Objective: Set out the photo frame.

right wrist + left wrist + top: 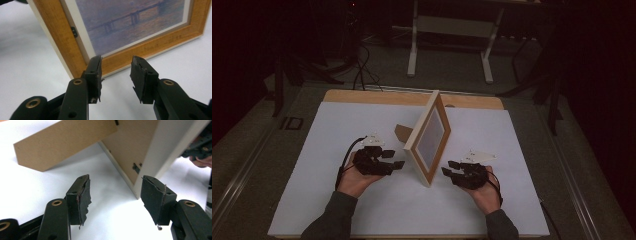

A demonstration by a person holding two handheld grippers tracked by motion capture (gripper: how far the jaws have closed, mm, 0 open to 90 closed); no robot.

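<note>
Two grippers flank a wooden picture frame (430,137) that stands upright on a white surface (337,125) in the high view, propped from behind by a brown cardboard easel leg (402,132). From that camera the frame stands near the middle of the surface, its glazed front turned toward the right. The left gripper (398,159) sits just beside the frame's back, held in the person's left hand (354,177), its jaws spread with nothing between them. The right gripper (448,167), held in the right hand (484,192), sits just beside the frame's front near its nearest corner, jaws likewise apart. In the left gripper view, the left gripper (115,195) has its two black jaws wide apart over the bare surface; the frame's pale edge and brown backing board (125,150) rise just beyond them, and the easel leg (62,142) slants off to the left. In the right gripper view, the right gripper (116,75) has its jaws parted and holding nothing, aimed at the frame's lower wooden moulding (155,45), above which a bluish print of a bridge (130,20) shows.
</note>
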